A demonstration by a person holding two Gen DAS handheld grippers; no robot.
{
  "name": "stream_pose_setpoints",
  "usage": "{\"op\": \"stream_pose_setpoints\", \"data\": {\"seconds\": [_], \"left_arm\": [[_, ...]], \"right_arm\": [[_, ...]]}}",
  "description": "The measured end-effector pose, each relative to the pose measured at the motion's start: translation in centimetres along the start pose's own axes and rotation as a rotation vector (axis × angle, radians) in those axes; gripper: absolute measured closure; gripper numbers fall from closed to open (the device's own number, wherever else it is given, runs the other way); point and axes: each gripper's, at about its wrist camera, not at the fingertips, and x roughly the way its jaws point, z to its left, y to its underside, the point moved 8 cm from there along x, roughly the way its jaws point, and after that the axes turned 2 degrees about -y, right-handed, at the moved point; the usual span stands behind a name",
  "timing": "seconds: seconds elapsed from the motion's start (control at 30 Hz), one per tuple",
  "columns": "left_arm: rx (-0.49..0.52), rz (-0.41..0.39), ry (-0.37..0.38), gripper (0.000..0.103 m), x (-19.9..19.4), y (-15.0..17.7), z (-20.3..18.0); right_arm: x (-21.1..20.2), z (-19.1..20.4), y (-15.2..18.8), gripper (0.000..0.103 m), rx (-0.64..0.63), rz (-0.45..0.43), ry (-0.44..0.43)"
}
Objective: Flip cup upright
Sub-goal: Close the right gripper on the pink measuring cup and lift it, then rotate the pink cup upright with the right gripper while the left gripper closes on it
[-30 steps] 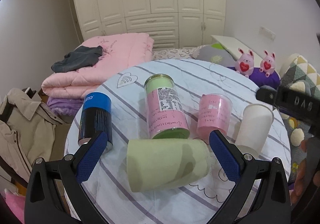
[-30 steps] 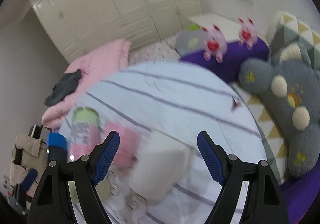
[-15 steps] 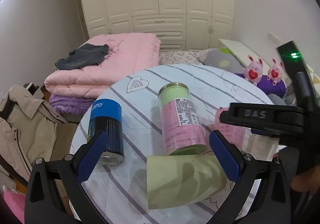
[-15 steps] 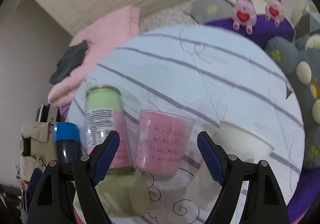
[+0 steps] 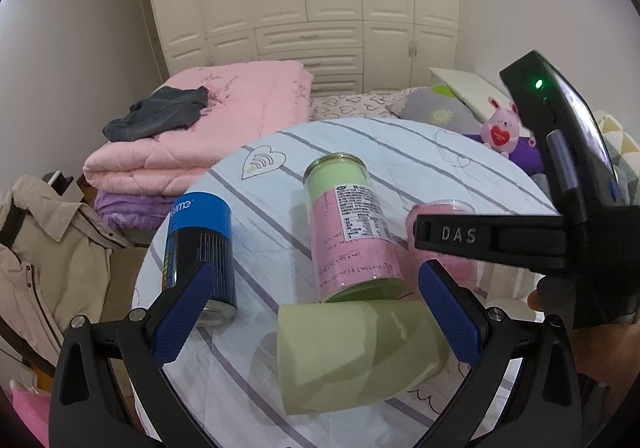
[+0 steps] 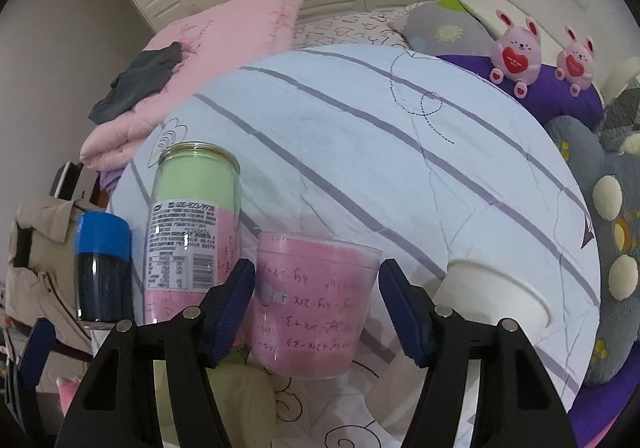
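Note:
A pale green cup [image 5: 356,352] lies on its side on the round table [image 5: 400,151], between the open fingers of my left gripper [image 5: 320,320]. It shows low in the right wrist view [image 6: 248,388]. A pink cup [image 6: 312,304] stands wide end up on the table, between the open fingers of my right gripper [image 6: 316,308]; they do not touch it. A white cup [image 6: 496,300] stands upright to its right. The right gripper's body [image 5: 560,207] hides most of the pink cup [image 5: 444,244] in the left wrist view.
A tall pink-and-green can [image 5: 352,228] and a blue-topped black can [image 5: 200,248] stand left of the cups. Folded pink quilts [image 5: 208,127] lie behind the table, plush toys [image 6: 520,51] and cushions to the right, a beige jacket [image 5: 44,260] to the left.
My right gripper has dropped lower and closer, so the pink cup now sits between its fingers. My left gripper has shifted slightly left; the green cup has not moved.

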Motion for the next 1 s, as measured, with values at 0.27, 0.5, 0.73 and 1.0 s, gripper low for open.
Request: {"op": "stream_pose_setpoints", "data": {"seconds": [0.27, 0.5, 0.73, 1.0], "left_arm": [[0.015, -0.022, 0.019, 0.000, -2.5, 0.5, -0.8], [0.026, -0.040, 0.048, 0.000, -5.8, 1.9, -1.3], [0.089, -0.040, 0.100, 0.000, -8.6, 5.0, -2.5], [0.146, 0.032, 0.119, 0.000, -9.0, 10.1, -4.0]], "right_arm": [[-2.9, 1.2, 0.3, 0.039, -0.003, -0.046, -0.088], [-6.7, 1.4, 1.9, 0.039, -0.005, -0.088, -0.141], [-10.9, 1.9, 5.7, 0.039, -0.033, -0.071, -0.221], [-9.0, 2.6, 12.0, 0.039, -0.051, 0.073, -0.266]]}}
